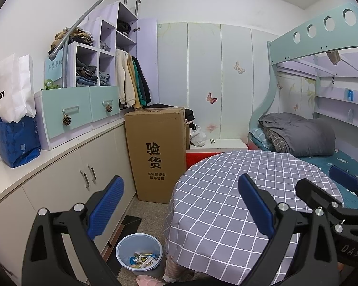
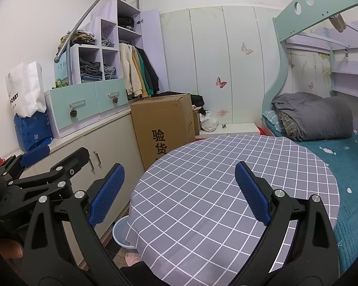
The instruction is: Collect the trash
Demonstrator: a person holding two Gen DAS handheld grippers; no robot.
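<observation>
While both my left claw (image 1: 180,205) and right claw (image 2: 179,191) hover wide and empty above the checked round table (image 1: 226,190), the trash sits in the blue bin (image 1: 139,253) below-left, so I should scan for stray litter first.

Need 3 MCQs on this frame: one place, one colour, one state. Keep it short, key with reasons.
1. Where does the bin stand?
A. on the table
B. on the floor left of the table
C. on the bed

2. What colour is the tablecloth?
A. grey with white grid lines
B. plain red
C. green stripes

3. How are the left tool and the right tool?
A. both shut on wrappers
B. left shut, right open
C. both open, holding nothing

Key: 1 B, it sits on the floor by the cabinet, wrappers inside. 2 A, the white grid shows in both views. 3 C, the blue pads stand apart with nothing between.
</observation>
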